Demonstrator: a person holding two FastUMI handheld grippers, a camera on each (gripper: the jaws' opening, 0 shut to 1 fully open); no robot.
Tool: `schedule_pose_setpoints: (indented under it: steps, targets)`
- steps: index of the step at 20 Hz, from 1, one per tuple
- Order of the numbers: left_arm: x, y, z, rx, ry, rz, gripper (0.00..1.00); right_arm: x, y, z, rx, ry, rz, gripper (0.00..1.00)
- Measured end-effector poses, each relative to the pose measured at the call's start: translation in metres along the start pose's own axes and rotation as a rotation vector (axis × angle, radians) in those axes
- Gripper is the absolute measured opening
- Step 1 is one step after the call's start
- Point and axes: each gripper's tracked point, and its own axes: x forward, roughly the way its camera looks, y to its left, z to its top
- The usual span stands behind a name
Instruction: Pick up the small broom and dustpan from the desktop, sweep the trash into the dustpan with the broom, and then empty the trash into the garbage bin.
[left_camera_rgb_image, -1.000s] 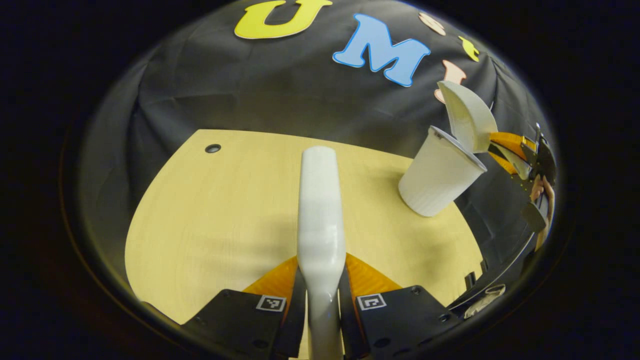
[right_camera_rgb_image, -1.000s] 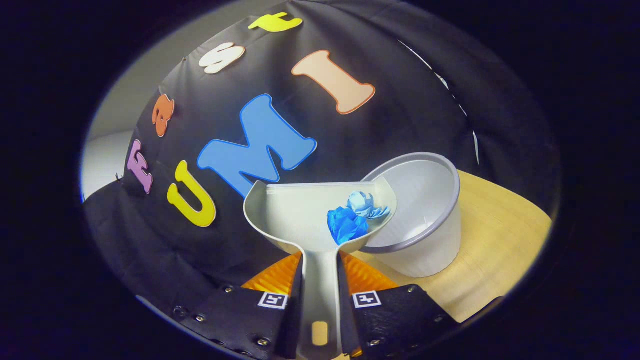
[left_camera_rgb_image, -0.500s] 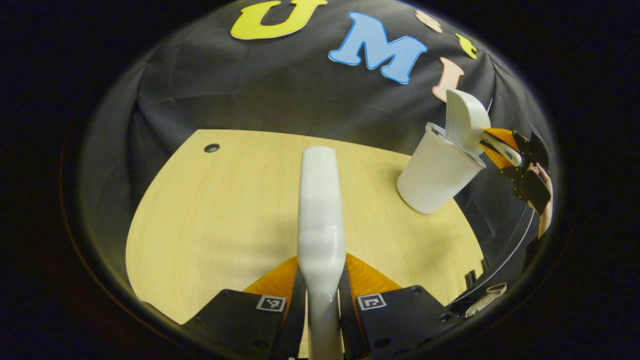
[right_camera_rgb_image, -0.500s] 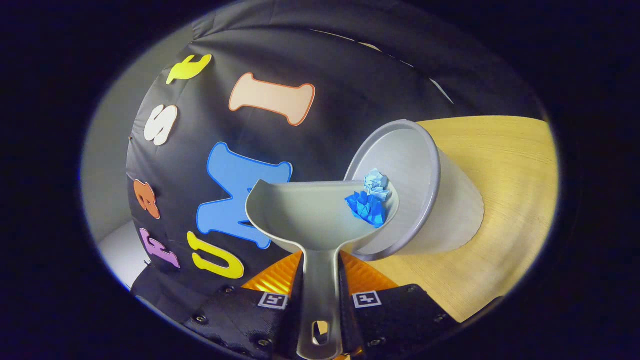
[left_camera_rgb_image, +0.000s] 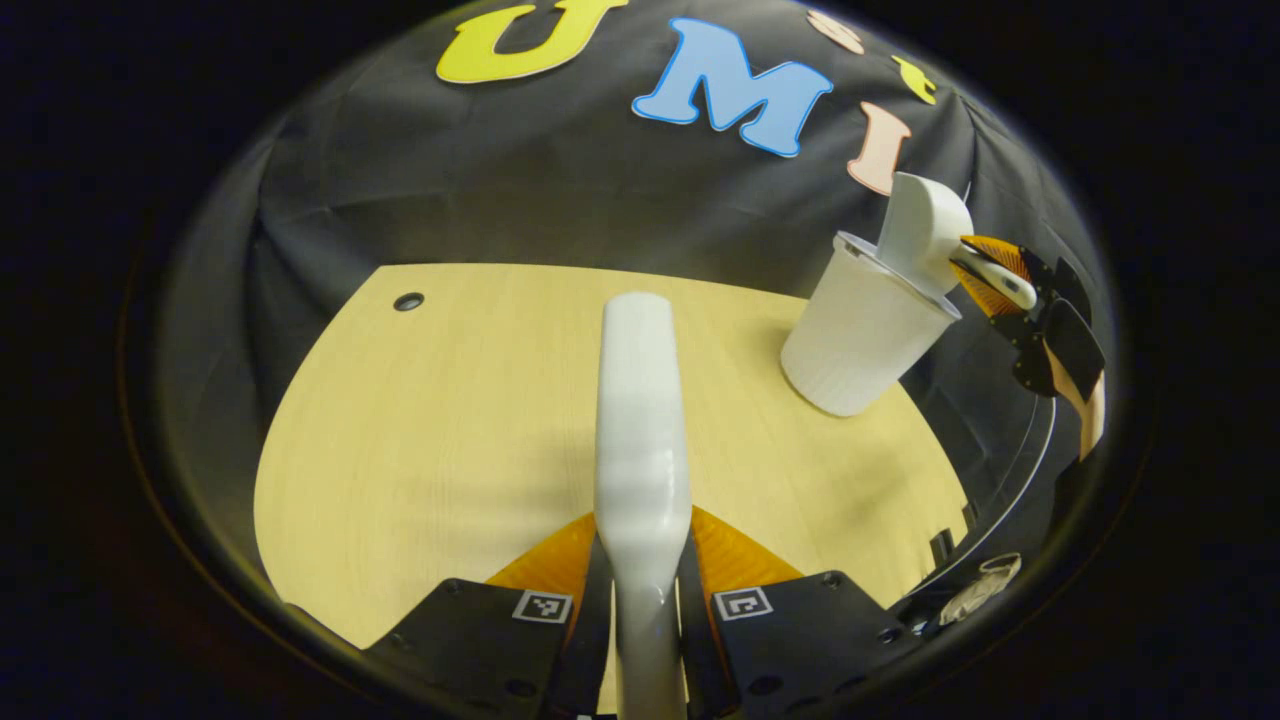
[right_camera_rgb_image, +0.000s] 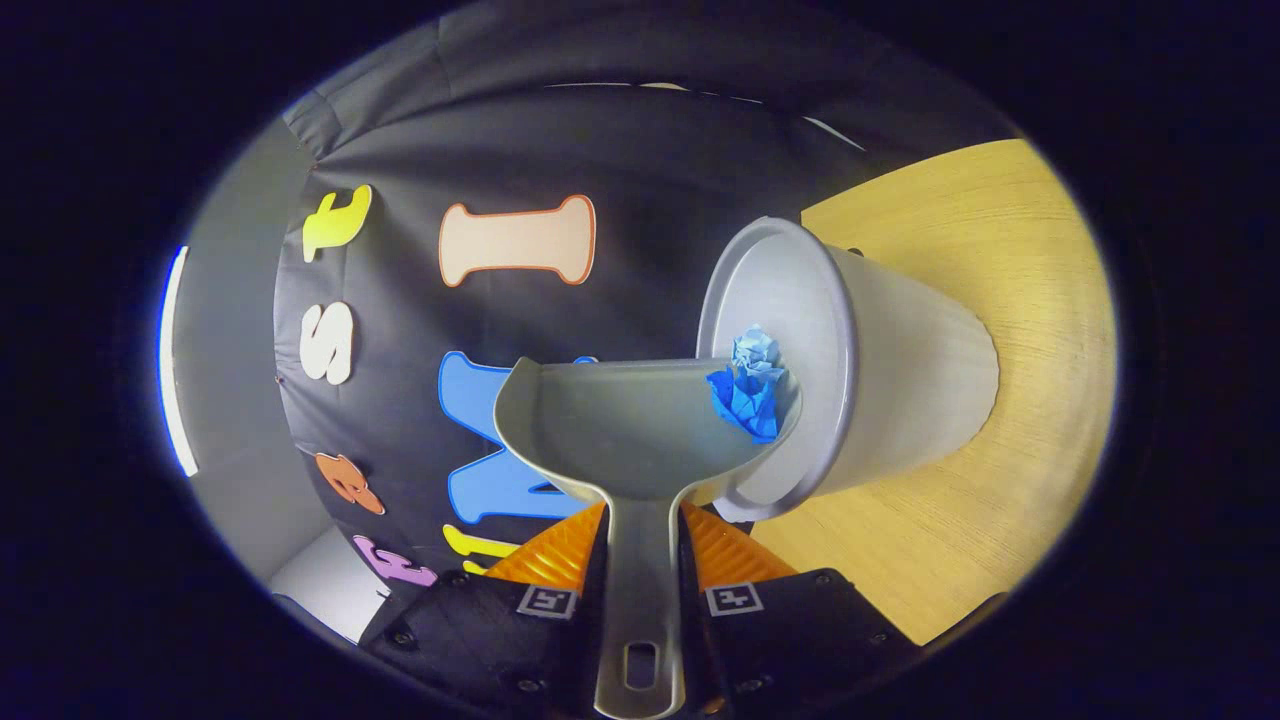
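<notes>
The crumpled blue trash (right_camera_rgb_image: 748, 392) sits at the dustpan's (right_camera_rgb_image: 630, 430) far right corner, ahead of your right gripper (right_camera_rgb_image: 640, 560), at the garbage bin's (right_camera_rgb_image: 880, 375) mouth. Both its fingers clamp the dustpan handle. Your left gripper (left_camera_rgb_image: 642, 570) pinches the broom (left_camera_rgb_image: 640, 400) above the desktop (left_camera_rgb_image: 420, 420)

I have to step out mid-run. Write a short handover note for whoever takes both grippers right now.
Left gripper: shut on the broom handle, held over the desktop.
Right gripper: shut on the dustpan handle, pan tipped at the garbage bin mouth.
Blue trash sits at the pan's lip, not yet in the bin.
Done: pickup, sweeping.
Left: tip further until the trash drops in.
</notes>
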Motion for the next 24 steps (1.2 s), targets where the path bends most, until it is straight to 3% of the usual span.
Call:
schedule_pose_setpoints:
  steps: [4,8,16,18,21,24]
  targets:
    - [-0.001,-0.004,-0.001,0.009,0.006,-0.005,0.39,0.000,0.002,-0.003,0.050,0.025,0.028,0.33]
    - [-0.004,-0.005,0.000,0.010,-0.002,-0.010,0.39,0.004,0.000,-0.018,-0.037,0.047,0.005,0.32]
    - [0.000,0.015,-0.010,-0.065,-0.011,0.025,0.40,-0.028,0.018,-0.081,-0.469,0.133,-0.022,0.32]
    - [0.002,0.023,-0.015,-0.079,-0.008,0.035,0.36,-0.035,0.013,-0.100,-0.587,0.164,-0.041,0.32]
    - [0.002,0.037,-0.019,-0.094,-0.004,0.055,0.39,-0.045,0.004,-0.124,-0.758,0.194,-0.072,0.32]
    - [0.003,0.051,-0.025,-0.114,0.001,0.068,0.37,-0.049,-0.005,-0.144,-0.918,0.225,-0.111,0.32]
